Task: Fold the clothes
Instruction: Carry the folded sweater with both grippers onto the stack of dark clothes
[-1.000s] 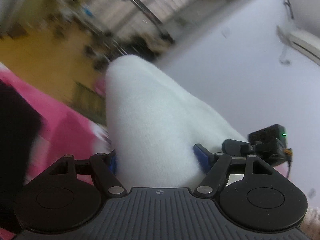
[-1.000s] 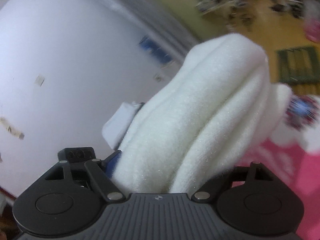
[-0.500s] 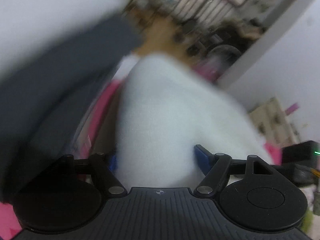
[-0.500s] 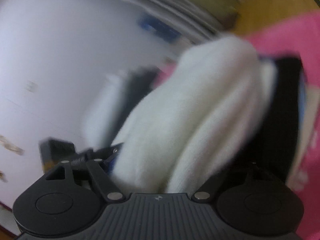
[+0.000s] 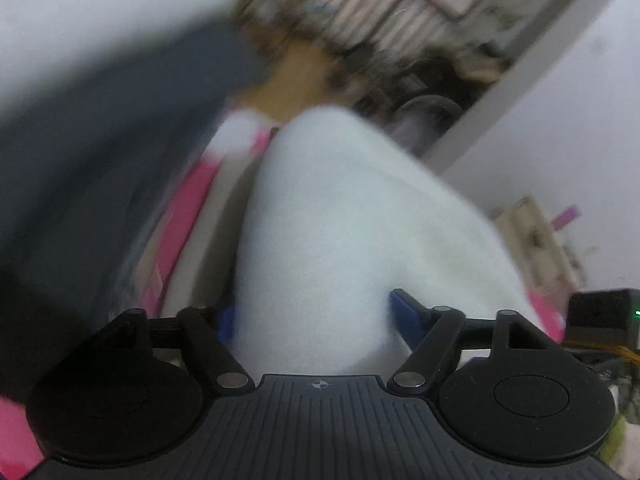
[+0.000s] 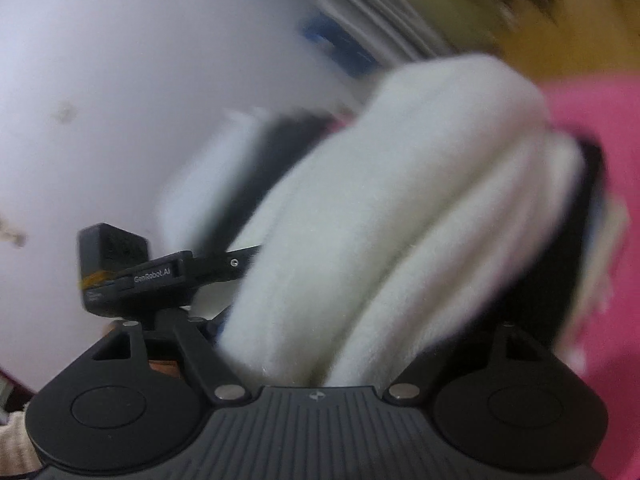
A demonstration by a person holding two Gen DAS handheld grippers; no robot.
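A thick white fleece garment (image 5: 340, 220) bulges up between the blue pads of my left gripper (image 5: 316, 314). The pads still press its sides while the jaws are opening. In the right wrist view the same garment (image 6: 400, 200) lies in folded layers. My right gripper (image 6: 356, 332) is shut on its near end, and the right finger is hidden behind the cloth. Both grippers hold the garment low over a pink surface (image 6: 600, 152). The picture is blurred.
A dark grey cloth (image 5: 100, 160) fills the left of the left wrist view over the pink cover (image 5: 184, 220). A black garment (image 6: 560, 264) lies behind the fleece. The left unit's black housing (image 6: 132, 272) is close beside the right one. A white wall and cluttered shelves (image 5: 400, 20) stand behind.
Both grippers have come down with the white garment, from in front of the wall and room to just over the pink surface. Dark clothes have come into view beside it.
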